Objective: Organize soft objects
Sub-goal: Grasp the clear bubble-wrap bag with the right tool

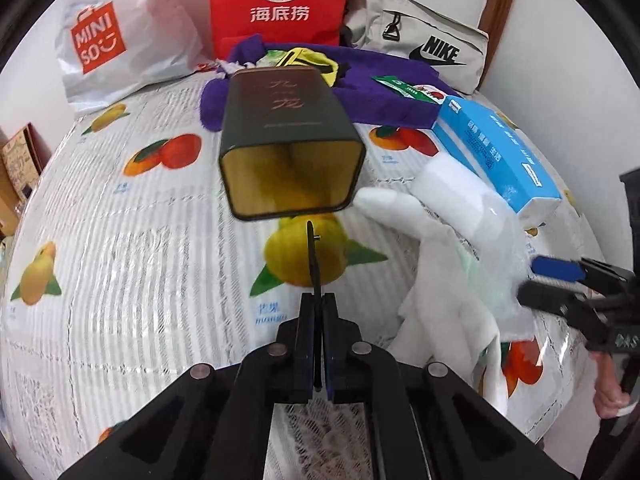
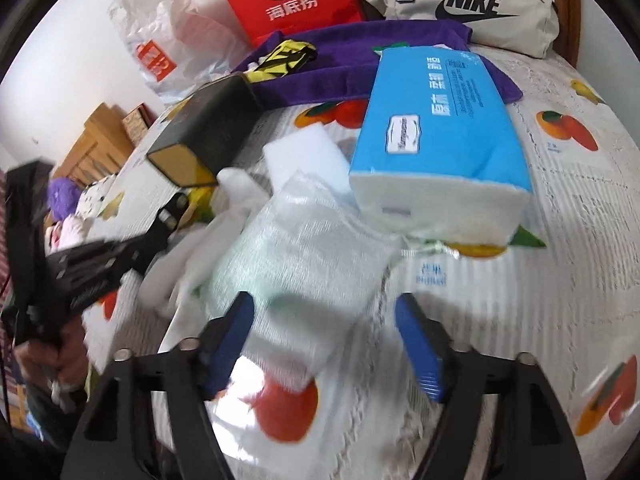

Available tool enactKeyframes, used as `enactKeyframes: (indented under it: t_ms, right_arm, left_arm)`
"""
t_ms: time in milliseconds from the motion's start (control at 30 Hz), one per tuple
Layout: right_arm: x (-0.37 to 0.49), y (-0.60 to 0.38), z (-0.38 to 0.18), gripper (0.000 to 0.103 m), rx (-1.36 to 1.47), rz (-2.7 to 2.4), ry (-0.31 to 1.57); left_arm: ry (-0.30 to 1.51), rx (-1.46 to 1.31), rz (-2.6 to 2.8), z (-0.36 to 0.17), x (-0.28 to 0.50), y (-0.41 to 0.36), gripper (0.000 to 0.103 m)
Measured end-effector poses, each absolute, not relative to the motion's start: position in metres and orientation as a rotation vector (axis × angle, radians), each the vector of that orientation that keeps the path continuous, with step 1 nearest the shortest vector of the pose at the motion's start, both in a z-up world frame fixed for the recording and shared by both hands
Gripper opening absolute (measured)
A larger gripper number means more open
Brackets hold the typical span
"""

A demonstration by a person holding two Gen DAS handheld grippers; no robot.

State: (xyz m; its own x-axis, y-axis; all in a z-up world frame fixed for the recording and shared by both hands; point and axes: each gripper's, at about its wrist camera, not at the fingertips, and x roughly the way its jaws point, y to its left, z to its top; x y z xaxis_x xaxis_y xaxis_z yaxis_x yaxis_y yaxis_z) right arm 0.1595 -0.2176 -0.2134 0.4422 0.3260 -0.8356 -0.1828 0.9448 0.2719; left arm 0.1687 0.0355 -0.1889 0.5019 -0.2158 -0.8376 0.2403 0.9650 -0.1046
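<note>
Left wrist view is showing the left gripper [image 1: 316,236] clenched tight on a thin dark tab that is joined to the dark green tin [image 1: 290,144], so the open tin is hanging tipped above the fruit-print tablecloth [image 1: 120,248]. Just right of the tin, a white glove [image 1: 404,216] is lying on a heap of soft white cloths, with a white sponge block [image 1: 452,184] behind it and a blue tissue pack [image 1: 496,152] farther right. At the right edge the right gripper [image 1: 536,280] is reaching in.

Right wrist view is showing the left gripper [image 2: 172,216] and the tin [image 2: 204,132] on the left. In the middle the right gripper [image 2: 324,344] is standing wide open, not squeezing anything, with the pale green mesh cloth [image 2: 304,248] lying between its blue pads. The tissue pack [image 2: 440,132] is sitting just behind.

I think the cloth is the next soft thing to pick. To do it well, the pads should go down around a thick fold, then close gently, while the tin's mouth is facing the cloth.
</note>
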Motion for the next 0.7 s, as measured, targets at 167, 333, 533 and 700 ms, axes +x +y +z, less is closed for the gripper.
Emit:
enactKeyframes:
  t_ms: [167,333,533,700]
  right_arm:
    - [0.171,-0.198,-0.216,0.082,0.106,0.291,1.04]
    - [0.172,-0.182,-0.218,0.06,0.033,0.236,0.994]
    - [0.166,-0.195,-0.212,0.008,0.131,0.329,1.0]
    - [0.145,-0.198,-0.194,0.008,0.086,0.355,0.943]
  left_arm:
    - [1.015,-0.004,-0.285,-0.191,0.167,0.04,0.004]
    - [1.021,-0.022,-0.291,-0.192,0.167,0.042,0.004]
    - [1.018,-0.029,-0.29,-0.192,0.166,0.042,0.004]
    - [1.012,-0.041,-0.286,-0.191,0.164,0.043,0.004]
